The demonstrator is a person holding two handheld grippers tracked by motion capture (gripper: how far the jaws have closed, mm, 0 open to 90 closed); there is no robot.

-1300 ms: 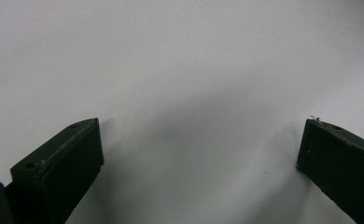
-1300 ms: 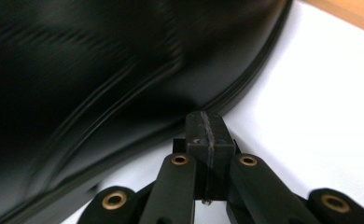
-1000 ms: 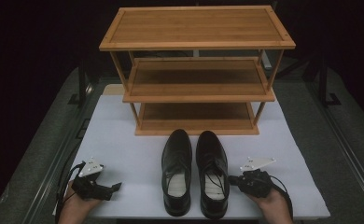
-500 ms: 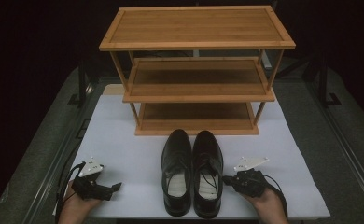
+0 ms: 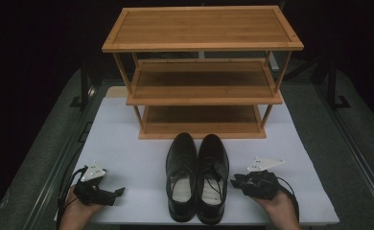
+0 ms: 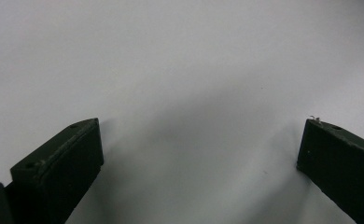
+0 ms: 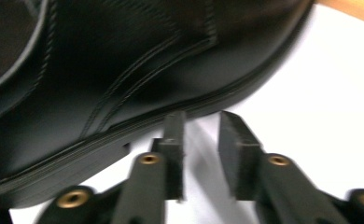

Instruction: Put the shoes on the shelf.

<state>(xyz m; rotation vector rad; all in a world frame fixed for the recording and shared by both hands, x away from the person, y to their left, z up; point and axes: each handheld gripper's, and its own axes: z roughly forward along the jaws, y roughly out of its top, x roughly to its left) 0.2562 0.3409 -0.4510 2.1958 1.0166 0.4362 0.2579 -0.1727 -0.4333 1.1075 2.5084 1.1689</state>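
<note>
A three-tier wooden rack [image 5: 202, 72] is seen at the white mat's [image 5: 127, 143] far edge, black shoes [image 5: 197, 177] paired just before it, right gripper [image 5: 234, 182] narrowly parted at the right shoe's sole, left gripper [image 5: 118, 191] spread wide, well left.

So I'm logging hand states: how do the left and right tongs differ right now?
The left tongs stand wide open over bare white mat, well apart from the shoes. The right tongs are nearly closed, gripping nothing, with their tips at the sole edge of the right shoe. Both are black and held low near the table's front edge.
</note>
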